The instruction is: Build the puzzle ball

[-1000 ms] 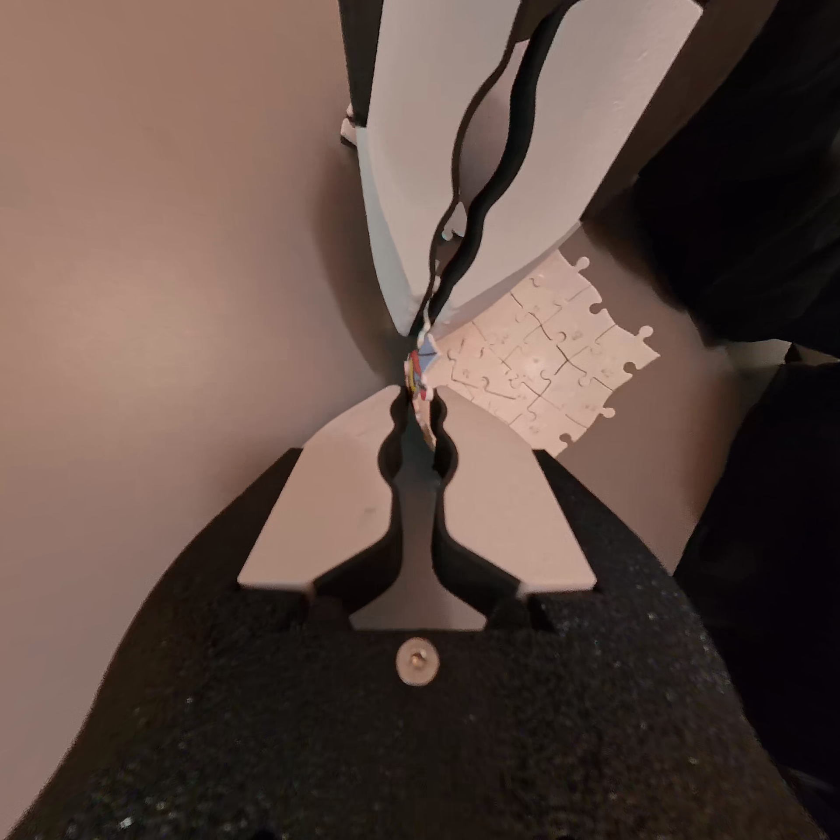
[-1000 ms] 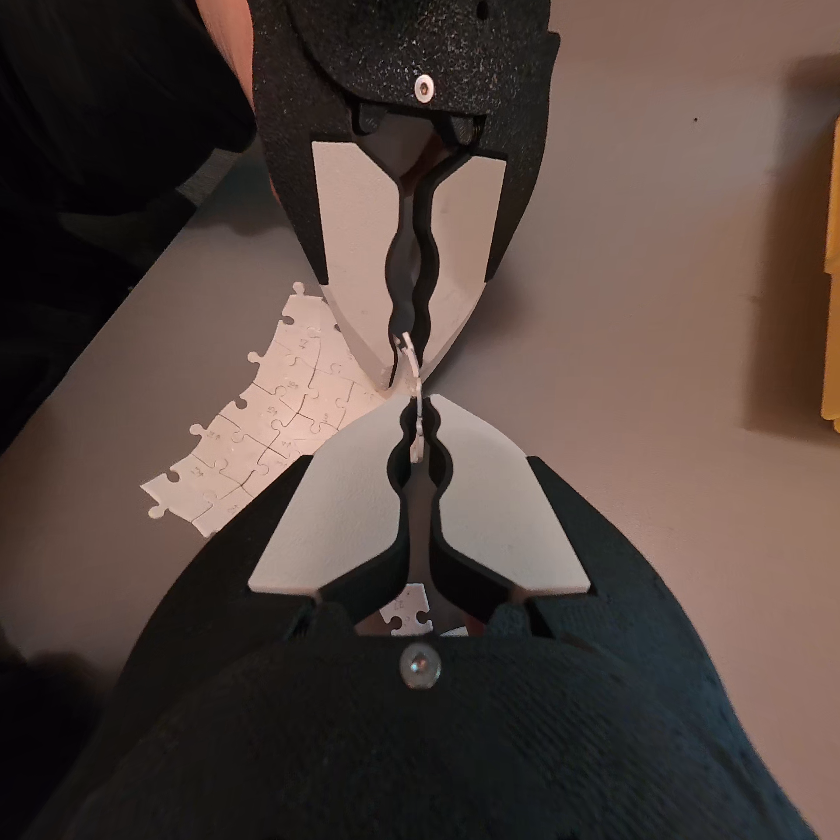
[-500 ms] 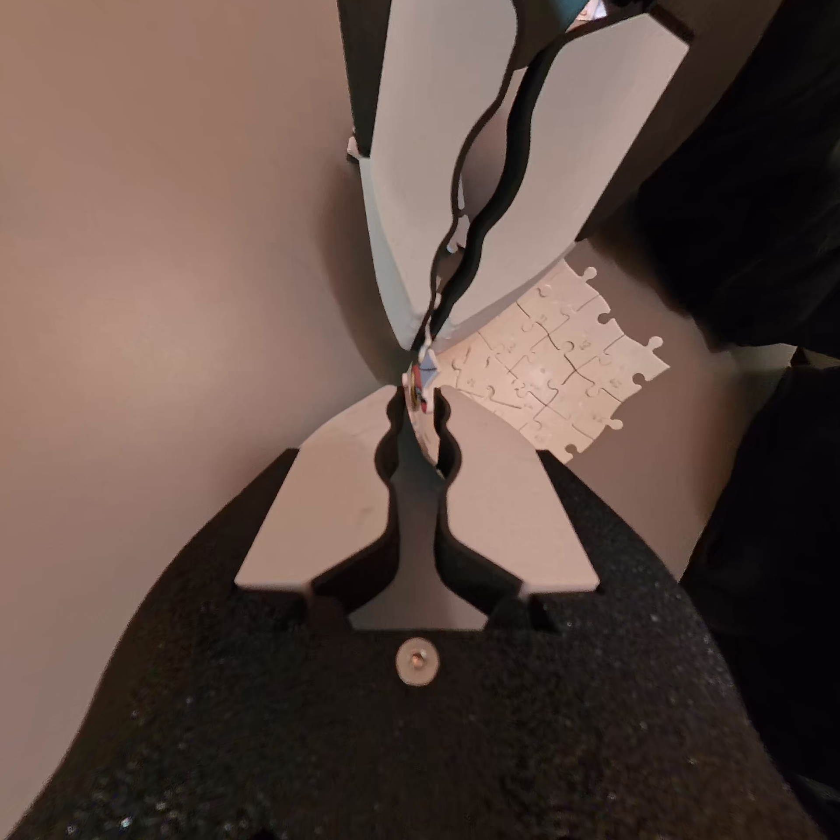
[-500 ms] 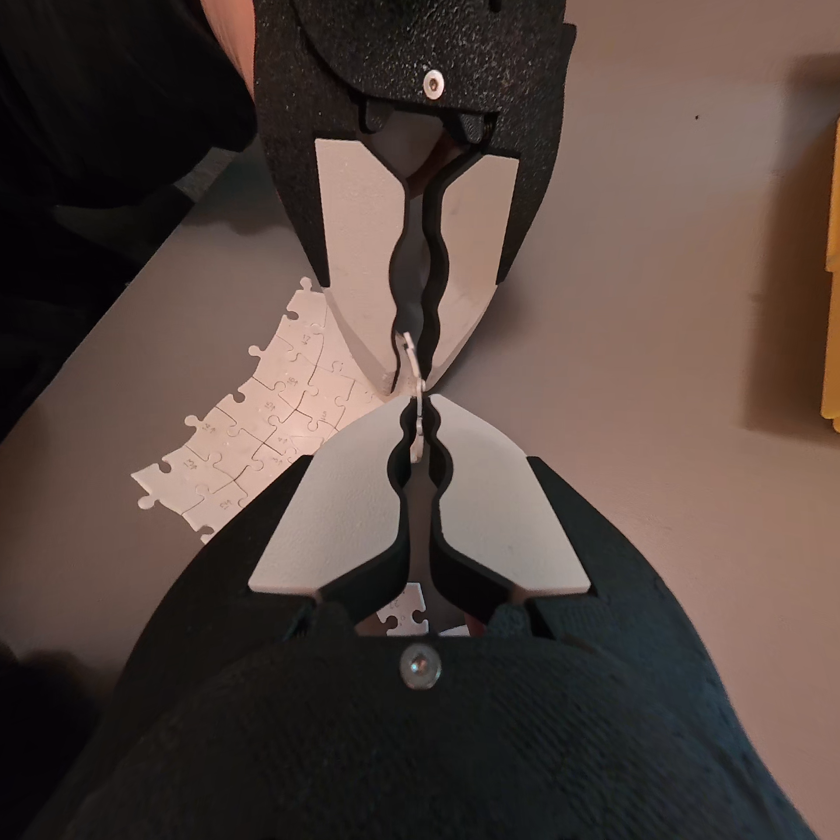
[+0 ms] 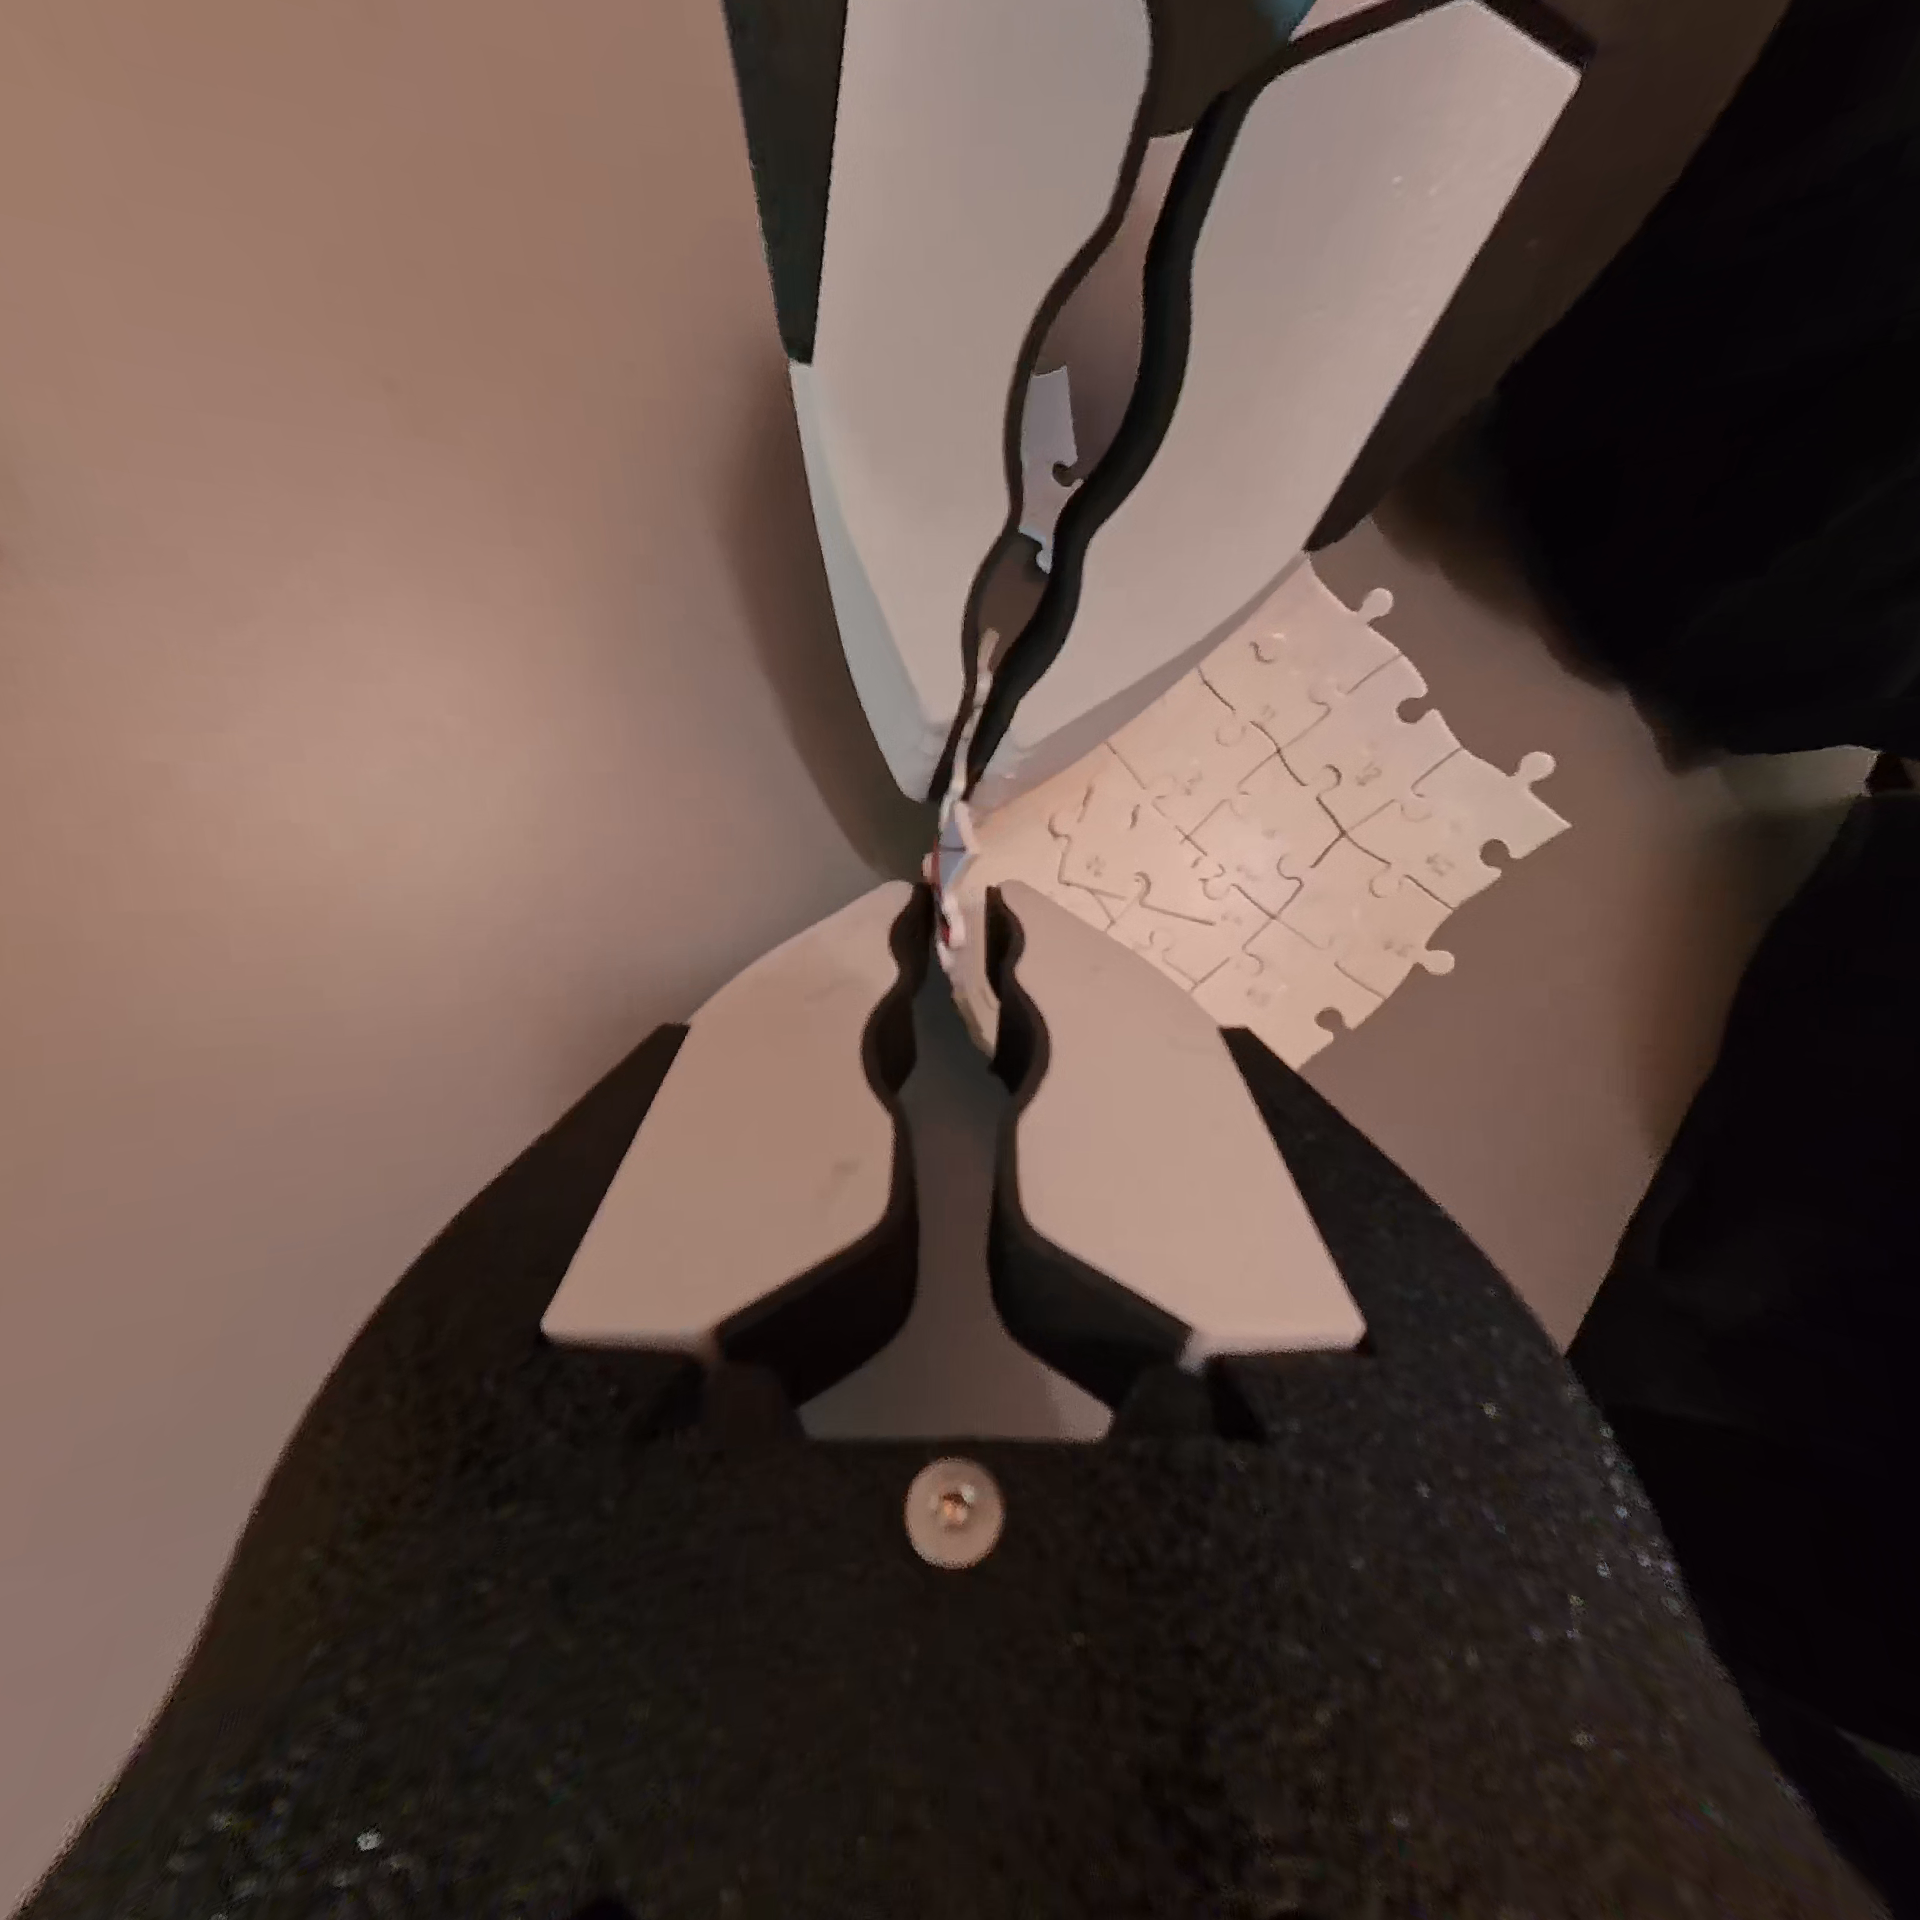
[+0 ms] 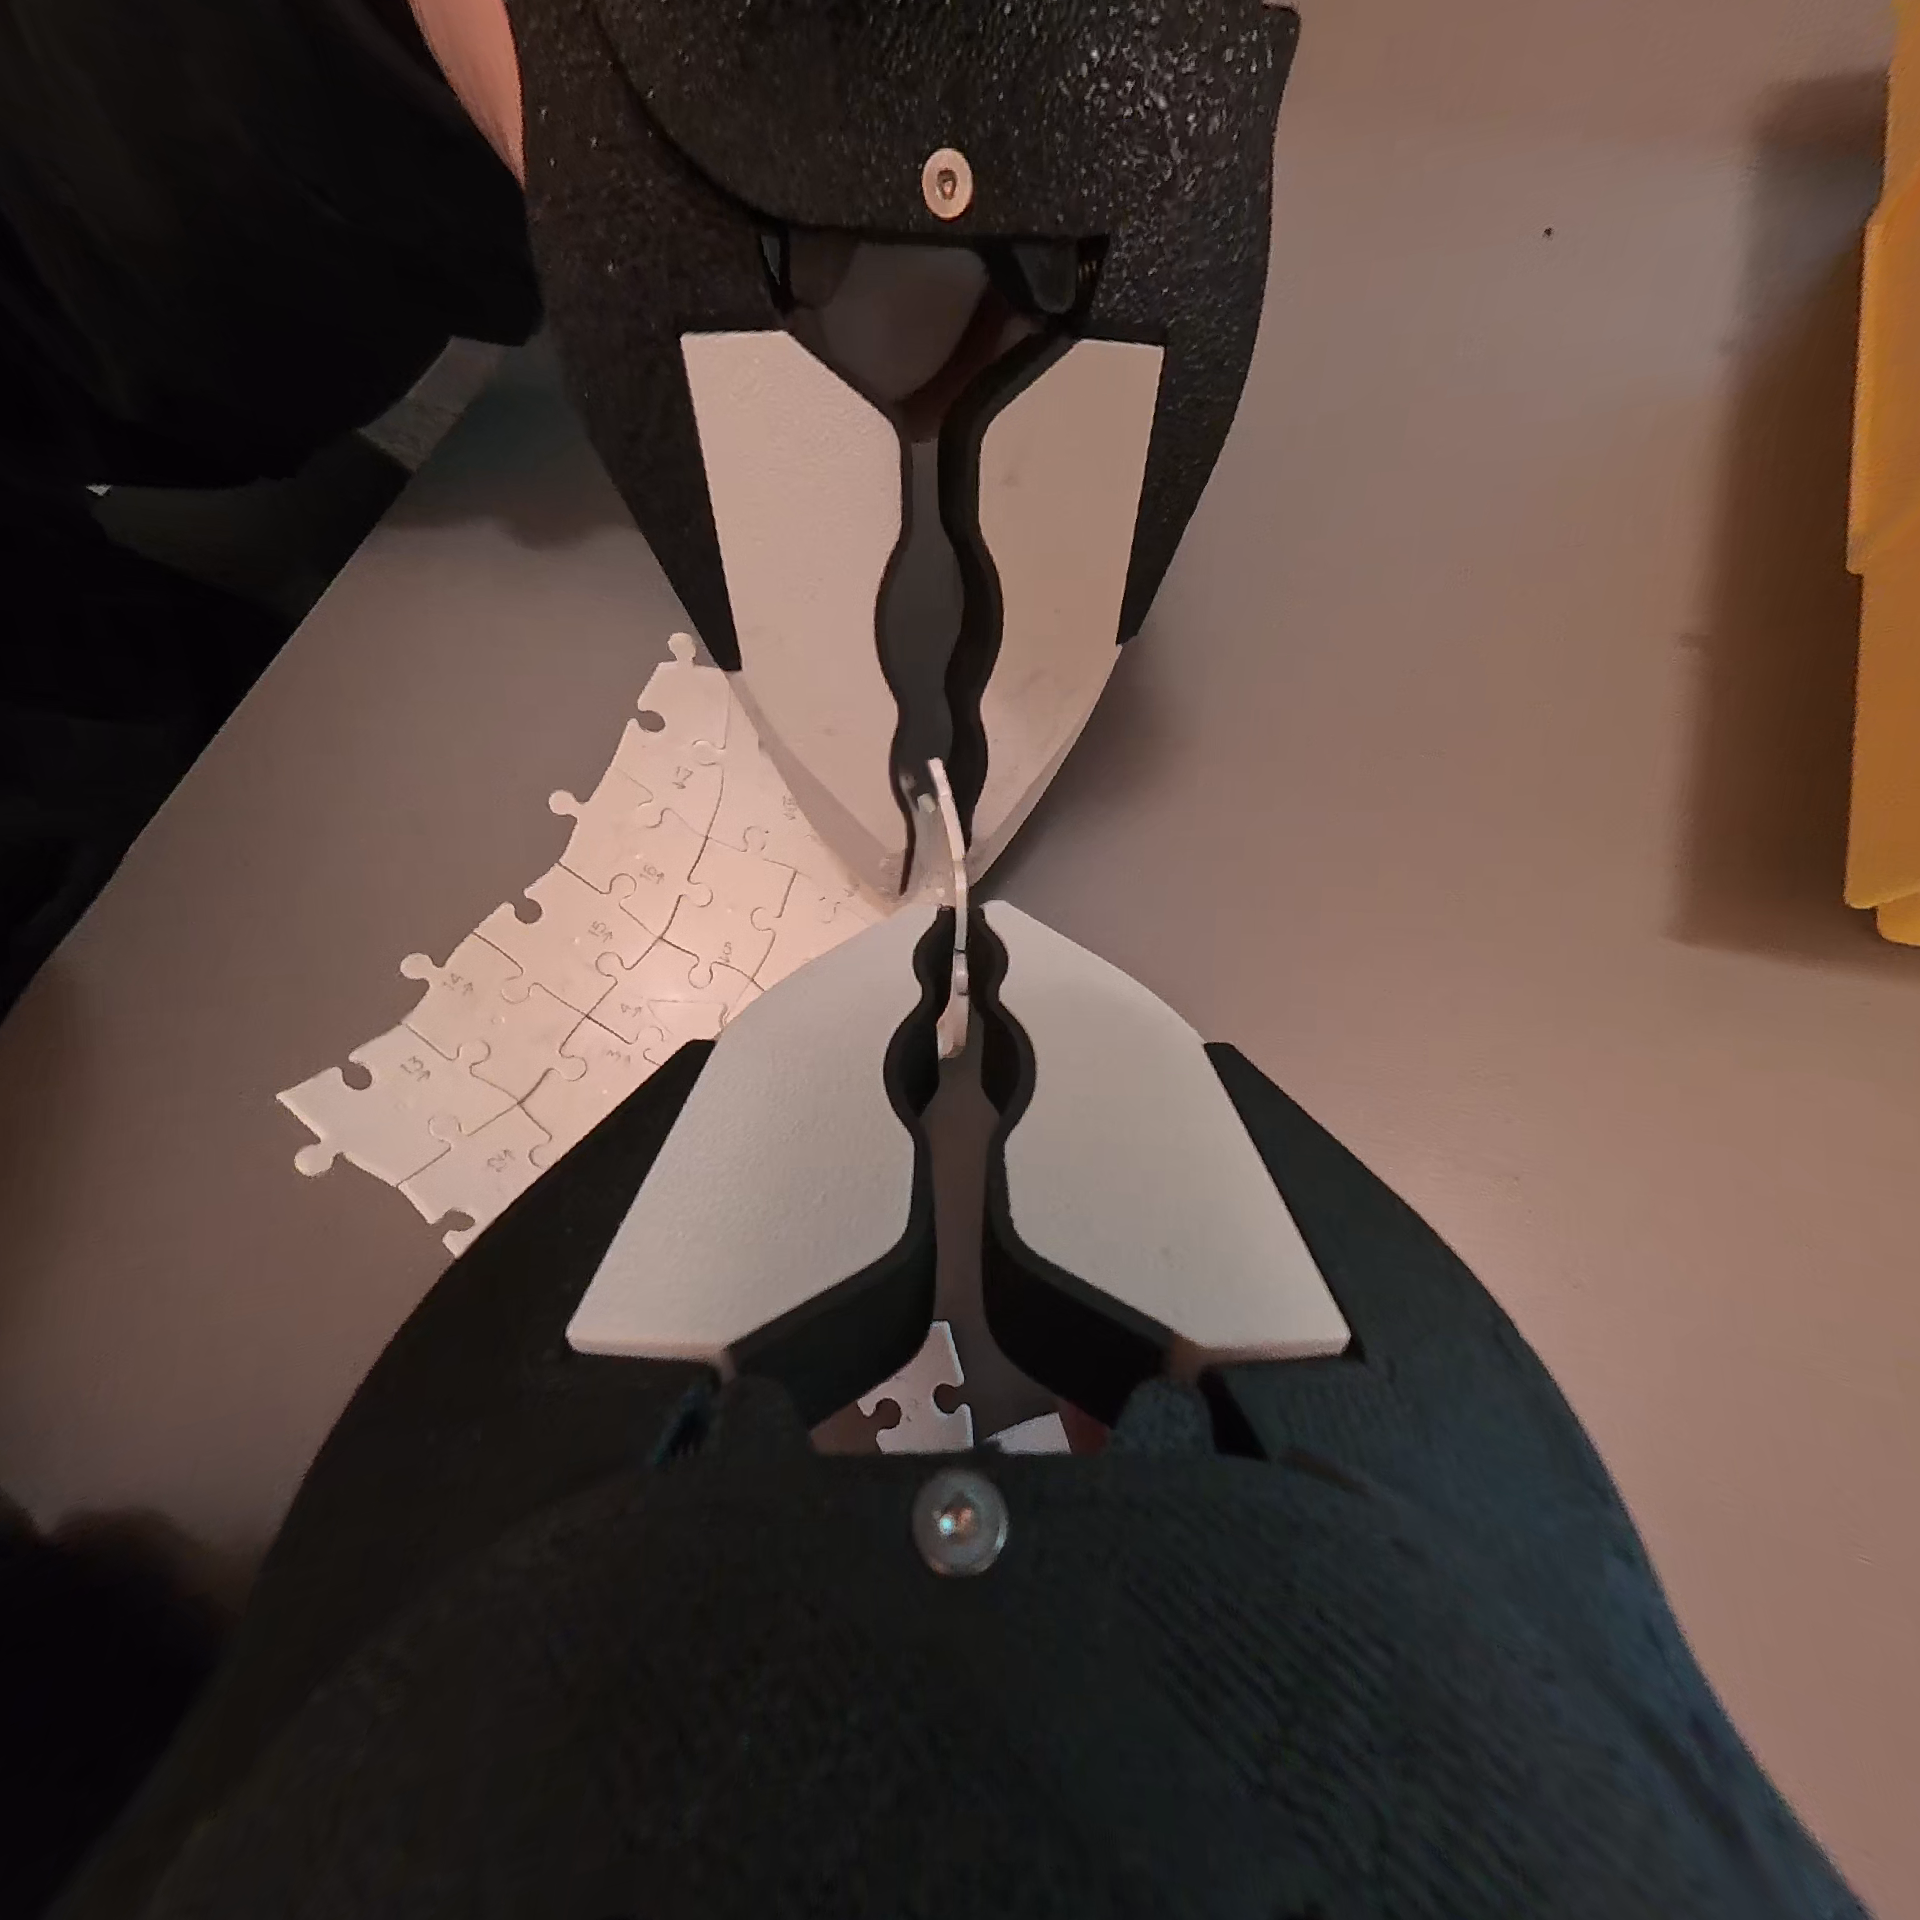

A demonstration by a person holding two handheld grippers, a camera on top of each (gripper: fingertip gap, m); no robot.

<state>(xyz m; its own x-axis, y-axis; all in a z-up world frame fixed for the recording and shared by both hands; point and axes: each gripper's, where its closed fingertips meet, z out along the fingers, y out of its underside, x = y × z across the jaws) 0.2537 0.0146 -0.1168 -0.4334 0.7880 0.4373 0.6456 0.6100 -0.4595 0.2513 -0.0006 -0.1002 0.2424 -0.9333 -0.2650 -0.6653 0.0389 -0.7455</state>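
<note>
My left gripper (image 5: 951,896) is shut on a curved white puzzle piece (image 5: 950,920), seen edge-on with a coloured face. My right gripper (image 5: 961,774) comes in from the top, tip to tip with it, shut on another white piece (image 5: 1049,447). In the right wrist view, my right gripper (image 6: 961,923) holds its piece (image 6: 958,987) against the piece (image 6: 943,821) in the left gripper (image 6: 925,873). The two pieces meet edge to edge in one curved line. A joined section of white puzzle pieces (image 5: 1299,831) lies face down on the table below, and also shows in the right wrist view (image 6: 582,956).
The grey table (image 6: 1455,831) runs off to the right, with its edge at the left. A loose white piece (image 6: 925,1403) lies under my right gripper. A yellow object (image 6: 1886,520) sits at the far right. A person's dark clothing (image 5: 1714,364) fills the right side. My left and right fingertips are right by each other.
Both grippers stay shut and tip to tip. The two held pieces have shifted slightly and now line up as one curve. The joined section has not moved on the table.
</note>
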